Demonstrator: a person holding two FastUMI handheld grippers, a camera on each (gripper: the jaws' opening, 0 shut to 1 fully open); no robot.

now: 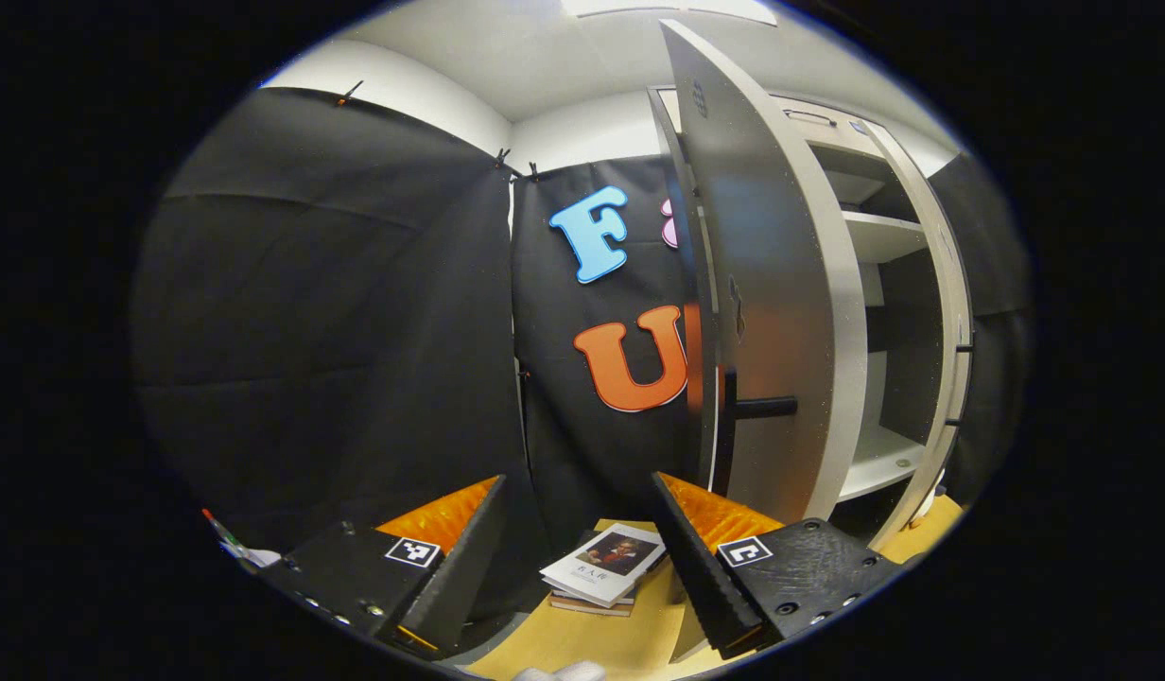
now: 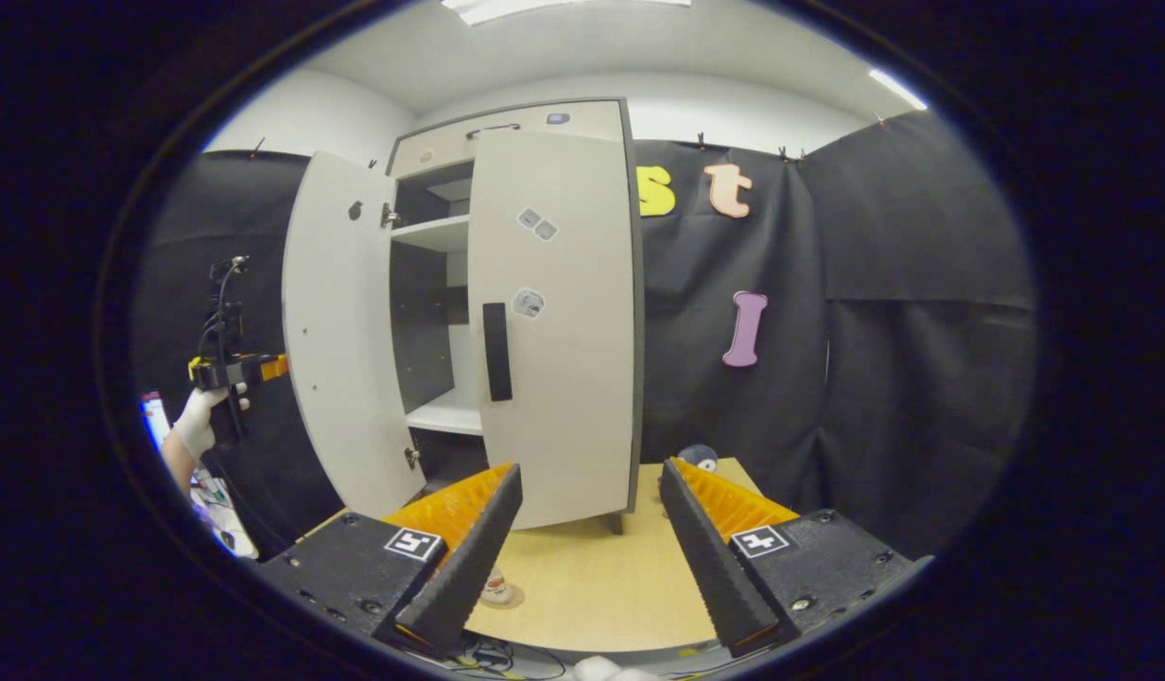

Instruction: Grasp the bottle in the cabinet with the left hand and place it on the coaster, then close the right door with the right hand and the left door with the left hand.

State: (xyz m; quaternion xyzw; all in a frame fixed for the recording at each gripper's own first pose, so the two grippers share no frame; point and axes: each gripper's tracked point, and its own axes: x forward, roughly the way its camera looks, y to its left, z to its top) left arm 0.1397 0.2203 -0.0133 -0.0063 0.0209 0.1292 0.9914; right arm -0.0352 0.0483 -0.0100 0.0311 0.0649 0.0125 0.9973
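Observation:
The white cabinet (image 2: 507, 123) stands at the back of the wooden table (image 2: 592, 586). Its right door (image 2: 564, 378) with a black handle (image 2: 495, 352) lies flat against the front. Its left door (image 2: 341, 340) swings wide open. A small bottle (image 2: 495, 586) stands on a round coaster near the table's front, half hidden by a finger of my right gripper (image 2: 582, 558), which is open and empty. My left gripper (image 1: 578, 558) is open too, on the outer side of the left door (image 1: 772, 303), near its black handle (image 1: 764, 407). A gloved hand holds that left gripper (image 2: 261, 369).
A stack of books (image 1: 603, 567) lies on the table (image 1: 601, 643) ahead of my left gripper. Bare white shelves (image 1: 880, 236) show inside the cabinet. A small dark round object (image 2: 701, 457) sits at the table's back right. Black cloth walls close in the booth.

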